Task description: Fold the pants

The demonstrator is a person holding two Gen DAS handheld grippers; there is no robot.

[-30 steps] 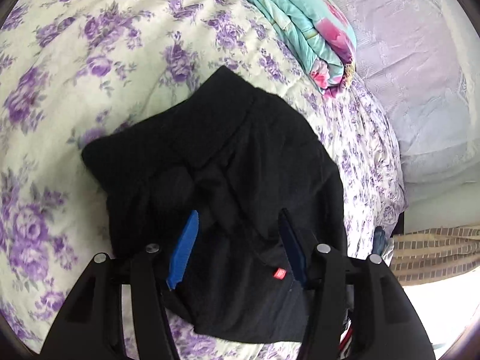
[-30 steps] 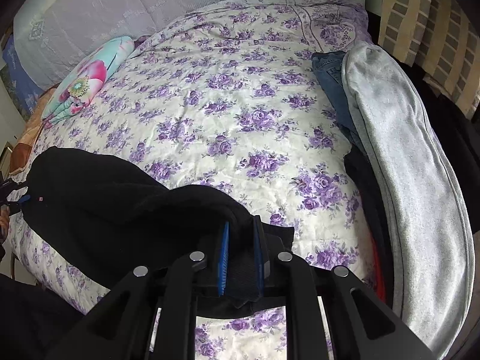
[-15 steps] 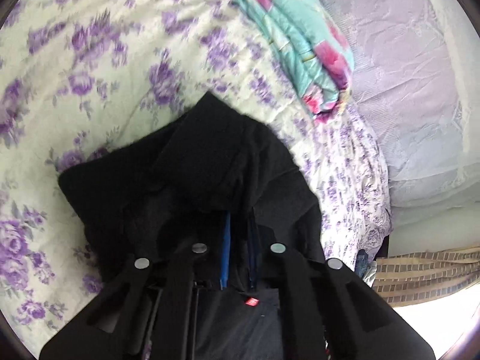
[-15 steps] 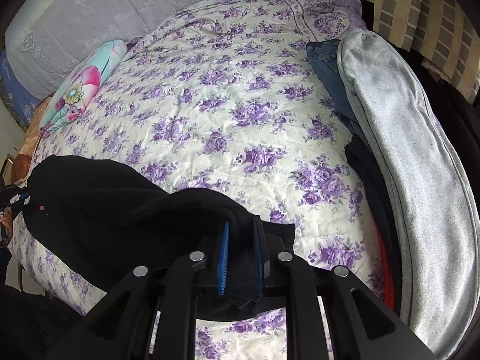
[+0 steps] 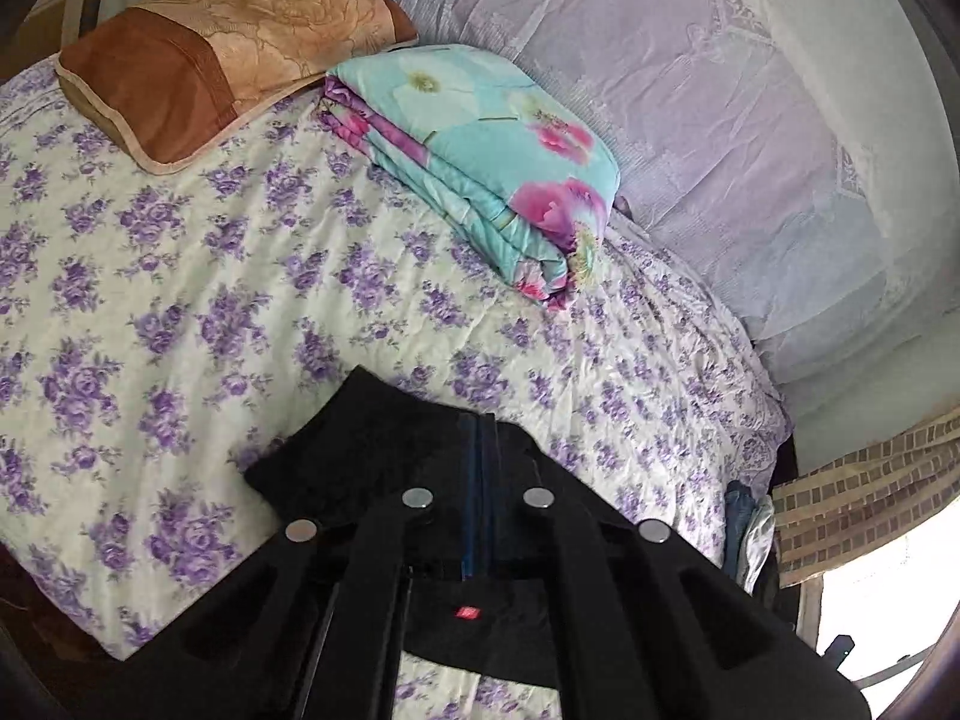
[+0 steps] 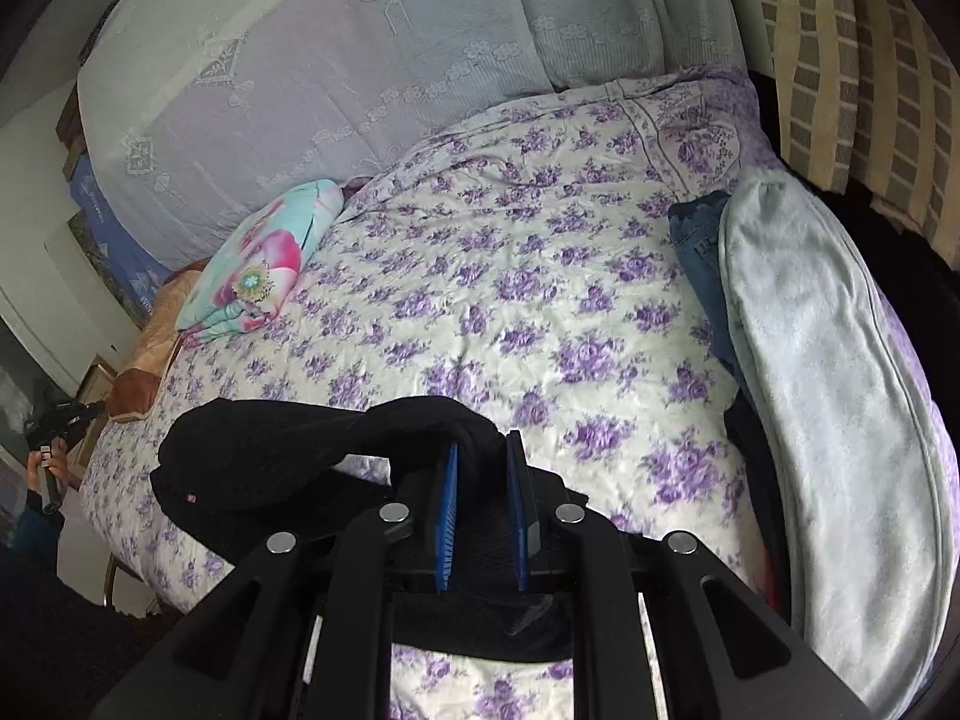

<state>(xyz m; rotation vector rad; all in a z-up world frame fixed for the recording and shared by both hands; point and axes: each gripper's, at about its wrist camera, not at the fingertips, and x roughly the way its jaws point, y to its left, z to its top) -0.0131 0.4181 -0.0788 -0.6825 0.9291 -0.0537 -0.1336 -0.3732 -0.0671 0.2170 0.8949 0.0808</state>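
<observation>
1. Black pants (image 5: 384, 468) are lifted above a bed covered by a cream sheet with purple flowers (image 5: 180, 300), held at two places by two hand-held grippers

2. Left wrist view: the left gripper (image 5: 480, 420) has its blue jaws clenched together on a fold of the black cloth; they have just been closing, and the cloth is pinched between them. A small red tag (image 5: 467, 611) on the pants shows below the jaws

3. Right wrist view: the right gripper (image 6: 483, 450) grasps another bunch of the same pants (image 6: 270, 456), a thick roll of cloth sitting between its two blue jaws, which stand slightly apart around it. The cloth hangs in a sagging band off to the left

4. Only the left view shows a brown and tan pillow (image 5: 210, 54) at the head of the bed, with a folded turquoise blanket with pink flowers (image 5: 480, 162) just beside it

5. Only the right view shows a long pale grey garment (image 6: 828, 390) lying along the right edge of the bed, with blue jeans (image 6: 696, 240) partly under it

6. Only the right view shows a person's hand (image 6: 51, 468) at the far left, gripping a dark handle

7. Both views show a pale lace-patterned cloth (image 6: 330, 60) along the far side of the bed
</observation>
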